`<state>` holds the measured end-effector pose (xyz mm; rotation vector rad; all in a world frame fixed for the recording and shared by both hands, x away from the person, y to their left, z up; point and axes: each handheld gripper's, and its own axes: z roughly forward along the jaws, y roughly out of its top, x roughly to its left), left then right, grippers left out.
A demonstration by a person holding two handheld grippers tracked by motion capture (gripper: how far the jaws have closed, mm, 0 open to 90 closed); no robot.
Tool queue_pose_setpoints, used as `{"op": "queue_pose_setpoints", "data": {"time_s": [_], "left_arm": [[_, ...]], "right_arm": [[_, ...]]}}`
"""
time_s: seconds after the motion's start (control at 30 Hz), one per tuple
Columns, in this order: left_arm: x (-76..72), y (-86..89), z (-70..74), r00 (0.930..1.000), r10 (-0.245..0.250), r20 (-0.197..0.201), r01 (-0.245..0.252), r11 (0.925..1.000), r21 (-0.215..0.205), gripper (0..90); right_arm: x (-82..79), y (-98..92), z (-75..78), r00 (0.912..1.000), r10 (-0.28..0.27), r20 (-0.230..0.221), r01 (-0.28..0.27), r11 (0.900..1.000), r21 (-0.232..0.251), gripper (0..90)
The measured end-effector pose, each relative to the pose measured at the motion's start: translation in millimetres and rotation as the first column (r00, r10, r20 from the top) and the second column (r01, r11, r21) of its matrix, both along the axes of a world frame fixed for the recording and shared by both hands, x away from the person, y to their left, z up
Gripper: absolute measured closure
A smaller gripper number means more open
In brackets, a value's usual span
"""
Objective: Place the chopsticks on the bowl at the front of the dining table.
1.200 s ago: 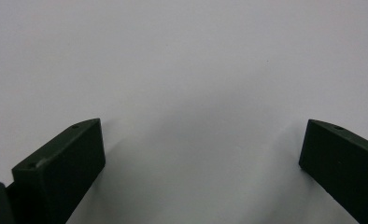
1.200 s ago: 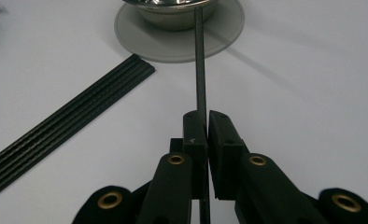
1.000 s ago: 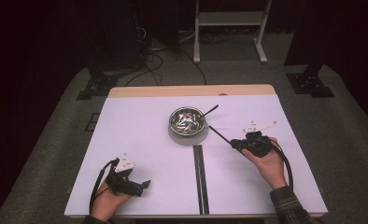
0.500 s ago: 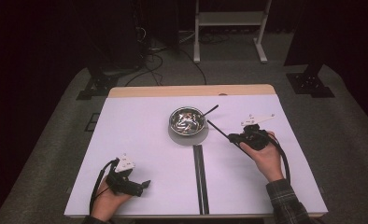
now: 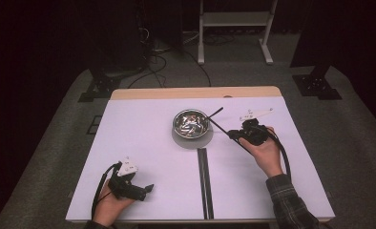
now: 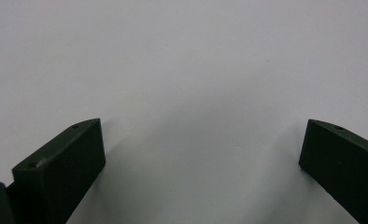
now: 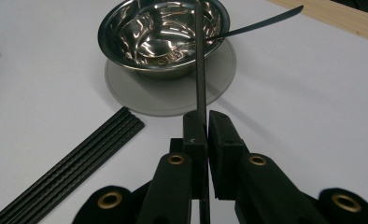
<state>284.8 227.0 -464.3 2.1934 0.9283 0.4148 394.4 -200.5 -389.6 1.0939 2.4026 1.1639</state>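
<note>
One thin black chopstick (image 7: 200,70) runs straight out from the right gripper's (image 7: 206,122) clamped jaws; left gripper (image 6: 201,154) gapes.

The tabletop (image 5: 143,143) is pale lilac-white with a bare wooden edge at twelve o'clock. The bowl (image 7: 163,35) is mirror-bright steel on a grey disc (image 7: 173,100) (matte). Black rod (image 7: 200,70), black strips (image 7: 74,161), plaid sleeve (image 5: 291,205).

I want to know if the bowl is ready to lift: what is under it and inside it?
The steel bowl stands on a grey round mat. A spoon leans inside. The mat's middle is covered by the bowl.
</note>
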Motion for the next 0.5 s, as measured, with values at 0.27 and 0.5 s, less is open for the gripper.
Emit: {"op": "queue_pose_setpoints", "data": {"time_s": [0.27, 0.5], "left_arm": [[-0.1, -0.1, 0.0, 1.0, 0.0, -0.002, 0.0, 1.0, -0.001, 0.0], [-0.1, -0.1, 0.0, 1.0, 0.0, -0.002, 0.0, 1.0, 0.0, 0.0]], "right_arm": [[13.7, 11.0, 4.9, 1.0, 0.005, 0.003, -0.005, 1.0, -0.013, 85.4], [24.4, 19.0, 5.2, 0.9999, 0.012, -0.011, -0.012, 1.0, -0.003, 85.3]]}}
